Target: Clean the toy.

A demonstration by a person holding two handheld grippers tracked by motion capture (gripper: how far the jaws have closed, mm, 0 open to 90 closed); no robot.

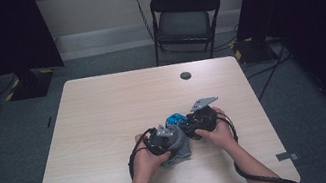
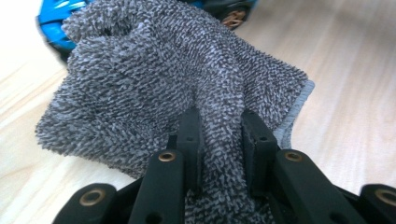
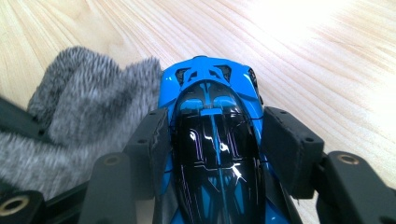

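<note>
A blue and black toy car [image 3: 212,135] sits between the jaws of my right gripper [image 3: 212,140], which is shut on its sides. From above, the car [image 1: 175,119] lies near the table's front middle, with the right gripper [image 1: 202,118] just to its right. My left gripper [image 2: 219,135] is shut on a fold of a grey fluffy cloth [image 2: 154,79]. That cloth [image 3: 88,112] presses against the car's left side. In the high view the left gripper [image 1: 163,139] and the cloth [image 1: 180,150] sit beside the car, and the blue car [image 2: 51,23] peeks out behind the cloth.
The light wooden table [image 1: 104,117] has a small dark round cap [image 1: 185,75] near its far edge. A black folding chair [image 1: 184,19] stands behind the table. Cables trail from both grippers over the front edge.
</note>
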